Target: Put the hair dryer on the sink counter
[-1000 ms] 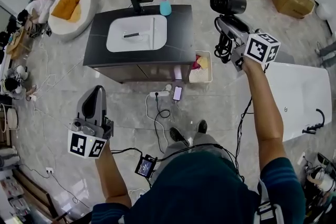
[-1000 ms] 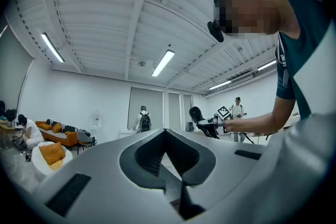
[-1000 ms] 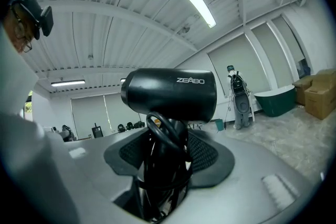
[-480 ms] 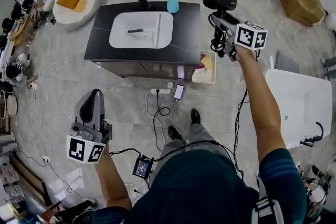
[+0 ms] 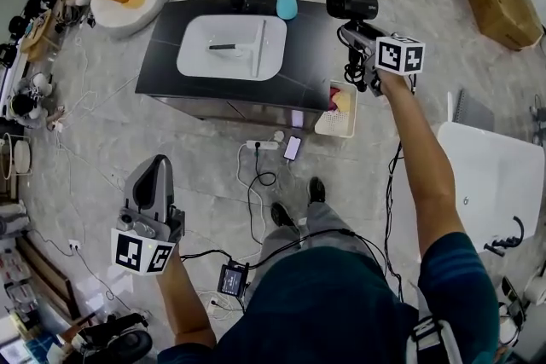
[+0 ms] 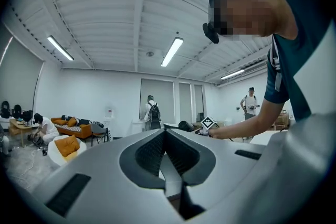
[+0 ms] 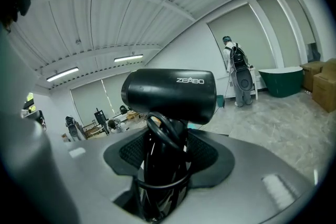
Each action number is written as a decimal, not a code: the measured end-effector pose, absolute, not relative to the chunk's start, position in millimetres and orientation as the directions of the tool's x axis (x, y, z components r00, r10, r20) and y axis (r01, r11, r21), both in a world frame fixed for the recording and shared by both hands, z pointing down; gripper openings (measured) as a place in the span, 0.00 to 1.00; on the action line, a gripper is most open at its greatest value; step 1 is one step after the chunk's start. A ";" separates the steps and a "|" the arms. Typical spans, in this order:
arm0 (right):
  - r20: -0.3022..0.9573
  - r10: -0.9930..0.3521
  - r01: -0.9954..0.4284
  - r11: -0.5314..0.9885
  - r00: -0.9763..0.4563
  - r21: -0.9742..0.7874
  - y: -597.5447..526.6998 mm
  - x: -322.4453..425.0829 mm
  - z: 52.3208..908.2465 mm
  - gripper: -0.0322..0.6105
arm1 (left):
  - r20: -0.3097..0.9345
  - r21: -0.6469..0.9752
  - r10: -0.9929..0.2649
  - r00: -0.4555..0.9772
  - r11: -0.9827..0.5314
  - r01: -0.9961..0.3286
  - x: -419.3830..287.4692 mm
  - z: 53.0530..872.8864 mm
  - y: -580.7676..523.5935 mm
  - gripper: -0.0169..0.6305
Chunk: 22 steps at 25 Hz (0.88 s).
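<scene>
Lettering "ZEABO" marks the black hair dryer clamped by its handle in the right hand-held gripper.

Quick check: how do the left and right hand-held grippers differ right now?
The right hand-held gripper is shut on the hair dryer; the left hand-held gripper is shut, empty. The right reaches out near the right end of the sink counter; the left hangs back over the floor. Both point toward the counter.

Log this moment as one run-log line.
right gripper: shut on black hair dryer | left gripper: shut, empty | dryer: in the air near dark sink counter, not set down
</scene>
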State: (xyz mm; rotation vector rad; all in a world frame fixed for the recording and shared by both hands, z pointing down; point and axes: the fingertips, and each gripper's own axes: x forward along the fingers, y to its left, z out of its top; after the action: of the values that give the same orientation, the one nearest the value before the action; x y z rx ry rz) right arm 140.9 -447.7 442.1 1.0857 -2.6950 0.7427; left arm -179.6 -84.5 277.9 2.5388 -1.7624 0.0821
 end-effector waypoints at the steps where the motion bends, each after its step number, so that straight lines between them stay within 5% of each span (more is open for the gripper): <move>1: 0.316 -0.604 -0.681 0.619 -0.731 -0.391 -452.0 140.6 449.5 0.41 | 0.080 0.012 -0.936 0.343 -0.343 -0.939 -178.5 281.3 -86.7 0.03; 22: 0.438 -0.440 -0.605 0.700 -0.784 -0.380 -515.8 110.4 602.2 0.41 | 0.182 0.053 -0.954 0.240 -0.234 -0.971 -176.5 399.0 -204.7 0.03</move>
State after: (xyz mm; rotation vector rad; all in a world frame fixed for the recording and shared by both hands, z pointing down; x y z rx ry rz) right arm 110.4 -515.8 602.2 0.8230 -2.5957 0.7419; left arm -176.5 -204.7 399.0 2.3473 -1.8392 0.1666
